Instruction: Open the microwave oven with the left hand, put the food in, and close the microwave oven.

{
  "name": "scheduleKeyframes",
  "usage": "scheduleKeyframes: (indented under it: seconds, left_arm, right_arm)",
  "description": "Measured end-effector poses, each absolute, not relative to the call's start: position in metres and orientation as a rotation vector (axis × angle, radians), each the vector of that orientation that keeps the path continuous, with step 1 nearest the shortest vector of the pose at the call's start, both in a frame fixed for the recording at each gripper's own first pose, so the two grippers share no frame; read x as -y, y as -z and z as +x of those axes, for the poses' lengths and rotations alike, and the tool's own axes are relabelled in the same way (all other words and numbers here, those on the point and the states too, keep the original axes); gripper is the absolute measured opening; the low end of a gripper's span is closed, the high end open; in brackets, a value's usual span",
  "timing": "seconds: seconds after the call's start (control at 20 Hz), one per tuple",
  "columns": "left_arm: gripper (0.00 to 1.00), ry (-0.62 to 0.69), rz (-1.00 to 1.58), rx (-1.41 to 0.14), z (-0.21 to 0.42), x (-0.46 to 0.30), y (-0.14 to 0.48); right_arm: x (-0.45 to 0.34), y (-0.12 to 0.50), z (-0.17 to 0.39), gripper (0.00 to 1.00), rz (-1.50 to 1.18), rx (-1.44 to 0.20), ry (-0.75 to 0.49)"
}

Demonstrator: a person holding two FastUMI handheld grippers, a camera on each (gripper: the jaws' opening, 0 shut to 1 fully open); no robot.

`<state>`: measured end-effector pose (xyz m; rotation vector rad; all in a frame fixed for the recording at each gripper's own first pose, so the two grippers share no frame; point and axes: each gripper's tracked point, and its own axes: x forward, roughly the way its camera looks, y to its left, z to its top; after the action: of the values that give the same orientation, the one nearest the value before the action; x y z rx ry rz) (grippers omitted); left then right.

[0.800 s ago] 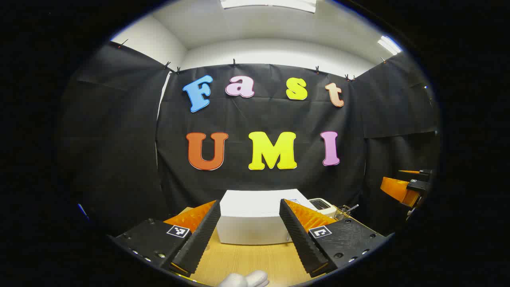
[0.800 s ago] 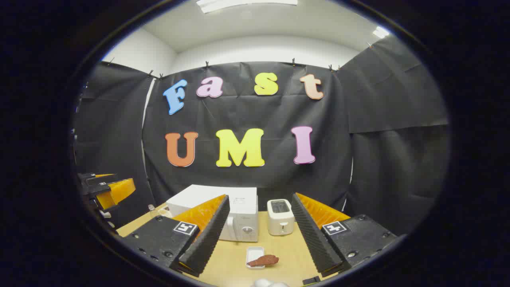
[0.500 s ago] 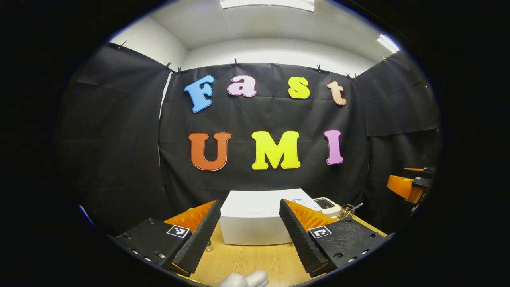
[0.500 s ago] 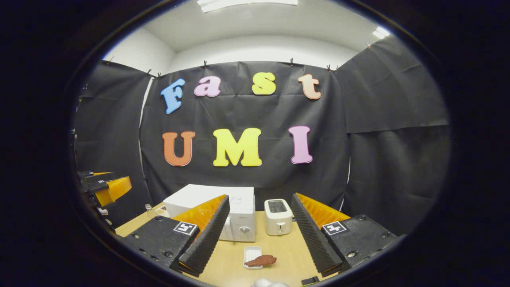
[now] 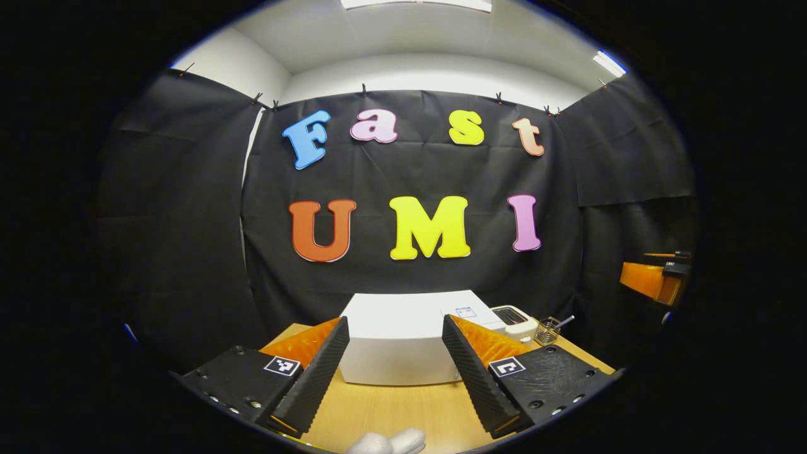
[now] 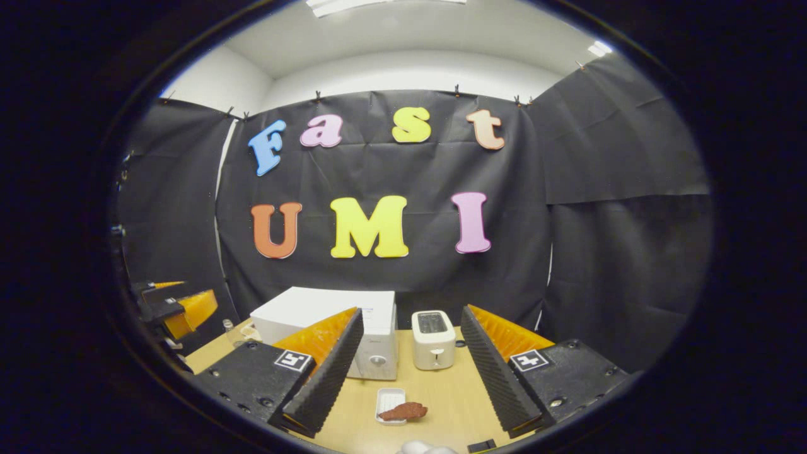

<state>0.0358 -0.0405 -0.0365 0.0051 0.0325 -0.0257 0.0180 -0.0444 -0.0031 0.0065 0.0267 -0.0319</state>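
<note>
Microwave [image 5: 403,343] sits dead ahead of my left gripper [image 5: 394,372], wide open and empty; right gripper [image 6: 406,378] is wide too.

Microwave oven [image 6: 328,328] at back of table [image 6: 447,403], against booth wall, door shut. Toaster [image 6: 433,339] just right of it, apart. Small tray [image 6: 389,400] in front, between the two; food piece [image 6: 403,412] lying across tray's near right edge. Wire basket [image 5: 547,331] right of toaster.
</note>
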Motion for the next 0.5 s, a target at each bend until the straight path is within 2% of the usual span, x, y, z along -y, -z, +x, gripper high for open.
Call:
scheduleKeyframes:
  seconds: [0.5]
  left_arm:
    - [0.93,0.141,0.036,-0.069,0.129,0.151,0.151]
  right_arm:
    - [0.118,-0.009,0.029,0.99,-0.063,-0.076,0.099]
